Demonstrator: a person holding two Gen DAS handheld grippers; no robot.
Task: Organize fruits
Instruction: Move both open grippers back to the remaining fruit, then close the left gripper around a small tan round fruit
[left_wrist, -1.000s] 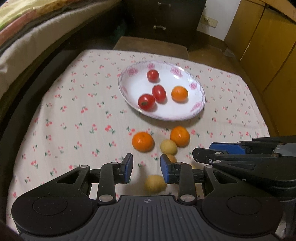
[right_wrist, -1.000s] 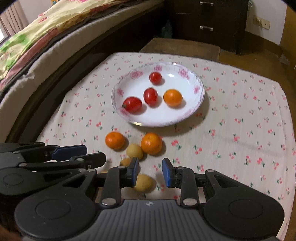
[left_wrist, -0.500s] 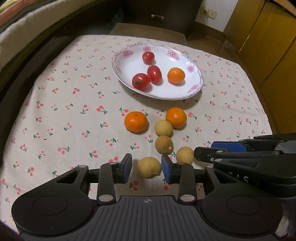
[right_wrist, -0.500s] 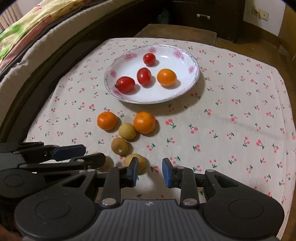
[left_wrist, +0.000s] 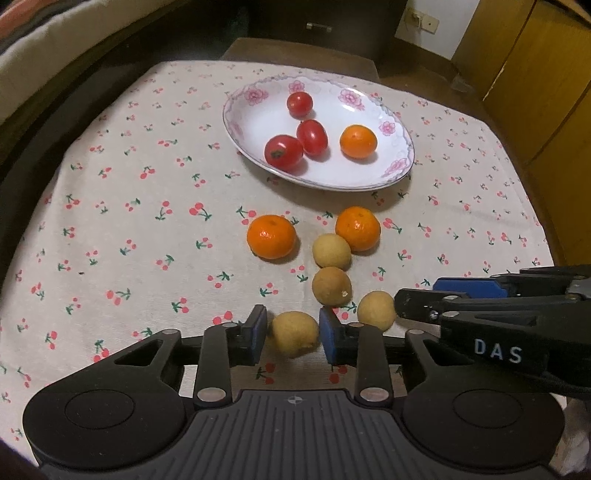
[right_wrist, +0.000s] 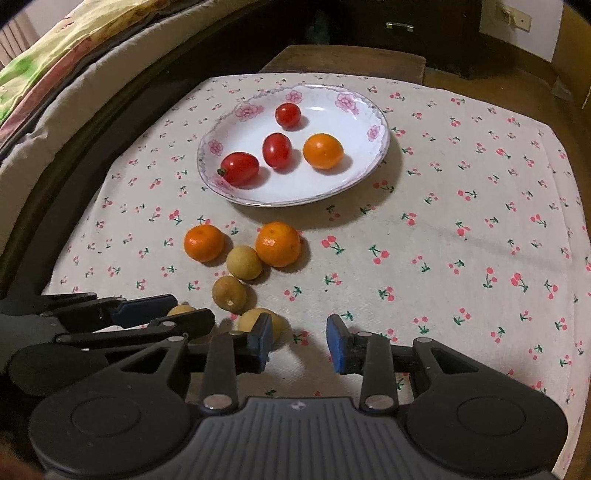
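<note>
Cherry-print cloth (right_wrist: 461, 229): right half bare, wide room there; bed (right_wrist: 55, 55) hard against the left edge. Plate (left_wrist: 243, 122) at the far middle holds three tomatoes, one orange. On the cloth: two oranges, four dull yellow-brown round fruits, matte skins. Left gripper (left_wrist: 293, 334) closing around the nearest yellow fruit (left_wrist: 293, 332); contact unclear. Right gripper (right_wrist: 299, 343) opening, empty, another yellow fruit (right_wrist: 255, 319) just beyond its left finger.
</note>
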